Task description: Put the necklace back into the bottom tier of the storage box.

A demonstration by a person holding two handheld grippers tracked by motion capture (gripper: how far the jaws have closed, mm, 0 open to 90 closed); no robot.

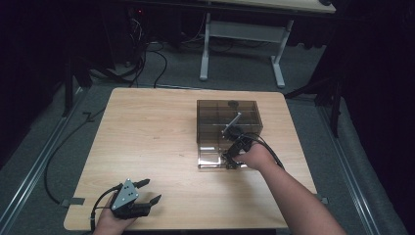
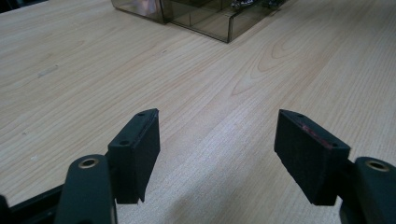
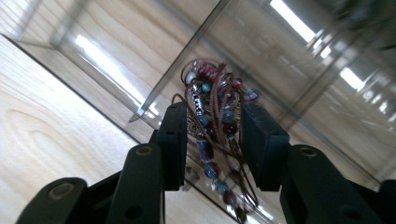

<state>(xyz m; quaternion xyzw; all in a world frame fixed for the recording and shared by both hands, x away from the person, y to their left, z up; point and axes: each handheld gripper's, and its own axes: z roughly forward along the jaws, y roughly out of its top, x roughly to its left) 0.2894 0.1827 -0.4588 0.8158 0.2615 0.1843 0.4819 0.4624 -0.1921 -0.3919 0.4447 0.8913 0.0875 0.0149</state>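
Seemingly tangled, multicoloured beaded jewellery [image 3: 212,112] between tool [image 3: 210,135] jaws.

From my high view, the beaded bracelet [image 3: 212,121] is too small to tell under my right gripper [image 1: 234,155]. My left hand [image 1: 111,223] is cut off at the bottom edge. The organizer box [image 2: 205,16] is cropped at the top of the left gripper view.
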